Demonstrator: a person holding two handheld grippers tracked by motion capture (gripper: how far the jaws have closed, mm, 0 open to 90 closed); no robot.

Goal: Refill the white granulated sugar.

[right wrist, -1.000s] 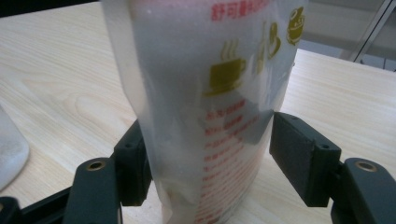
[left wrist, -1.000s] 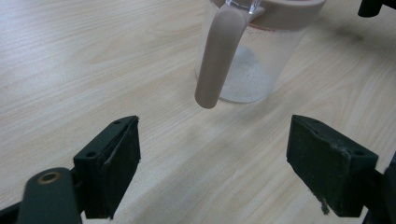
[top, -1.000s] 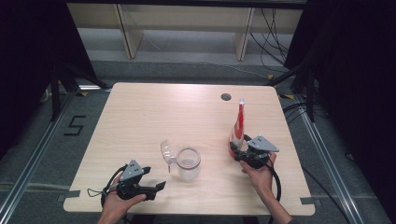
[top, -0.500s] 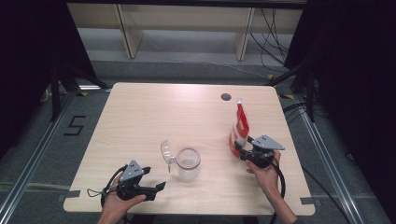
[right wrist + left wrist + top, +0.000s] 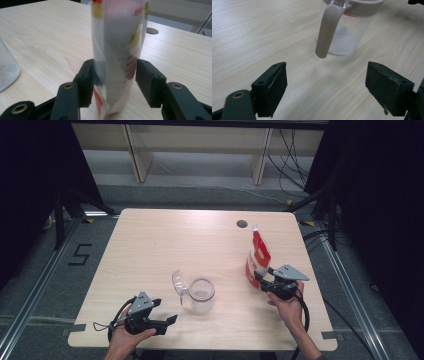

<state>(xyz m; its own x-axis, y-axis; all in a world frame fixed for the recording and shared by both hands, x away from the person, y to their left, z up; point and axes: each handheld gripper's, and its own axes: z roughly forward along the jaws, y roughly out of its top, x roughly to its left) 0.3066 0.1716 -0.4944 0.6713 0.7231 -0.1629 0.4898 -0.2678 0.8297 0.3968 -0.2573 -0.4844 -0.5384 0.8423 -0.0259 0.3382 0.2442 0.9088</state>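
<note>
Since a second ago your right gripper has been closing its jaws around the tall red-and-white plastic refill pouch, now standing tilted near the right edge of the pale wooden worktop; I judge the grasp nearly made, ready for lifting toward the clear plastic jug with the beige rim and handle. Your left gripper waits released beside that jug. The right gripper view shows both pads touching the pouch, and the left gripper view shows white powder in the jug.
</note>
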